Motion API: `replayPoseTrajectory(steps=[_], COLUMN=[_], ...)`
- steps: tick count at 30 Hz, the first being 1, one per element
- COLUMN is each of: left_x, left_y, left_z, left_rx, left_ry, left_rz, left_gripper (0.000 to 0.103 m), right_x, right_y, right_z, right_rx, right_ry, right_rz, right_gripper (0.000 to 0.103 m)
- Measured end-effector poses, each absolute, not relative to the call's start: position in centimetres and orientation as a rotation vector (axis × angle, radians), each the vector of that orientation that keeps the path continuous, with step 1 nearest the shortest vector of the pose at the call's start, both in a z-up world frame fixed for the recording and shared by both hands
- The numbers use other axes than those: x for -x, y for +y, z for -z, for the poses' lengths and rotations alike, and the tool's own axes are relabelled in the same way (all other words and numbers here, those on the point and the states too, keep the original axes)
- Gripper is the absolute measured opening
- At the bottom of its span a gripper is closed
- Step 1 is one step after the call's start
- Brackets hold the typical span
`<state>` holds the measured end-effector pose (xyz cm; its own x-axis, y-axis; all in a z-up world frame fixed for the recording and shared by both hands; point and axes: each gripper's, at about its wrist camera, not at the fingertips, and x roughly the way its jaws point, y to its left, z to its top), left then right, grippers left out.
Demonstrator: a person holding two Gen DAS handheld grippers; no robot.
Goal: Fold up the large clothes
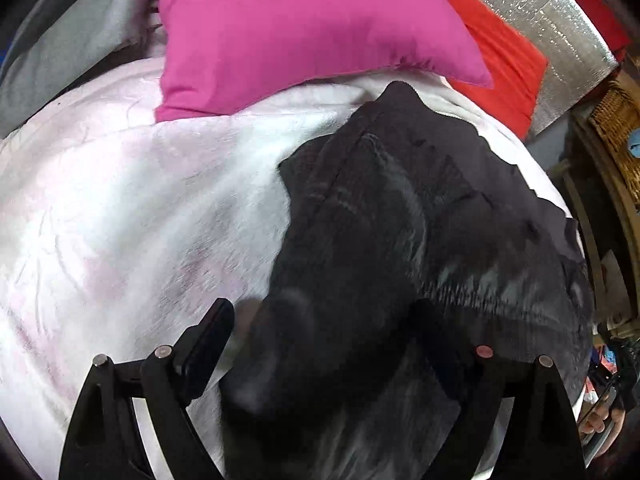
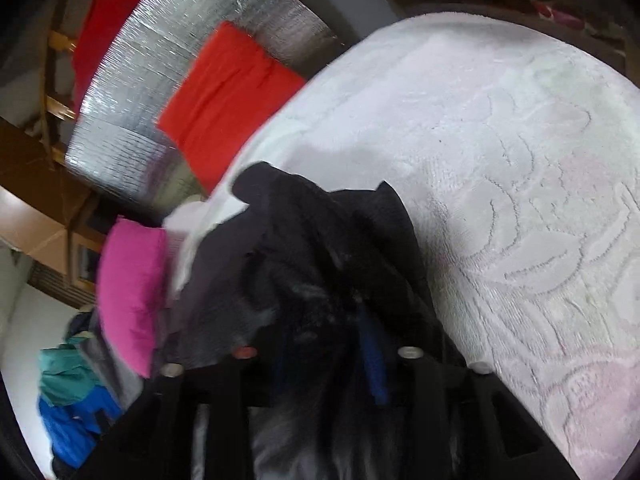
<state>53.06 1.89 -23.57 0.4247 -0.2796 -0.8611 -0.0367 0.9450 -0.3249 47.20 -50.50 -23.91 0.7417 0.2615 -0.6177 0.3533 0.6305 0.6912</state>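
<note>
**Dark garment lay bunched on the white bed cover between both tools**

The dark garment (image 1: 400, 240) lay crumpled on the white plush bed cover (image 1: 120, 208), toward the side of the bed nearest the red cushion (image 1: 500, 68) and the silver foil panel (image 1: 560, 20). A pink pillow (image 1: 288, 28) sat on the cover beyond it, close to the garment's far tip but apart from it.

The left tool (image 1: 324, 328) stood wide open above the near part of the garment. A blurred fold of dark cloth rose into the gap between its fingers (image 1: 208, 344), yet the pads did not press on it; the left finger showed over bare white cover.

In the right wrist view the same garment (image 2: 320, 248) was heaped against the right tool (image 2: 320, 360), with the embossed white cover (image 2: 500, 160) spreading off to the right. That tool's jaws stood partly apart. Dark cloth lay between and over the fingers, and a blue strip (image 2: 372, 364) showed there; blur and the black-on-black made it impossible to tell whether the pads gripped the cloth
</note>
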Motion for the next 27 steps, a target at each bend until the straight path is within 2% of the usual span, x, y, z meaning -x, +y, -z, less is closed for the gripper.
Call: replayPoseTrajectory(steps=[1,7,14,18,23,27], left_x=[-52.6,-50.5,-51.3,-52.6,-53.6,-54.1], left_y=[2.5,6.9,10.4,9.7,7.6,5.2], left_z=[23.3,21.2,23.0,24.7,24.6,24.6], left_rx=[0.321,0.375,0.526,0.603,0.566,0.516], left_ry=[1.126,1.064,1.142,1.19,1.181,1.192], left_rz=[0.164,0.177,0.165,0.233,0.302,0.374], left_gripper=[0.091,0.091,0.091,0.091,0.095,0.095], right_x=[-46.4,-42.5,-42.6,-44.7,-47.4,-49.3], right_y=[-50.7,-53.3,-55.3,-55.0,-53.5,-50.5], right_z=[23.6,22.4,24.6,27.0,29.0,28.0], right_rx=[-0.922,-0.946,-1.022,-1.061,-1.055,-0.947], right_ry=[0.74,0.702,0.76,0.829,0.889,0.881], right_rz=[0.048,0.032,0.037,-0.015,-0.073,-0.126], right_gripper=[0.063,0.066,0.068,0.071,0.072,0.082])
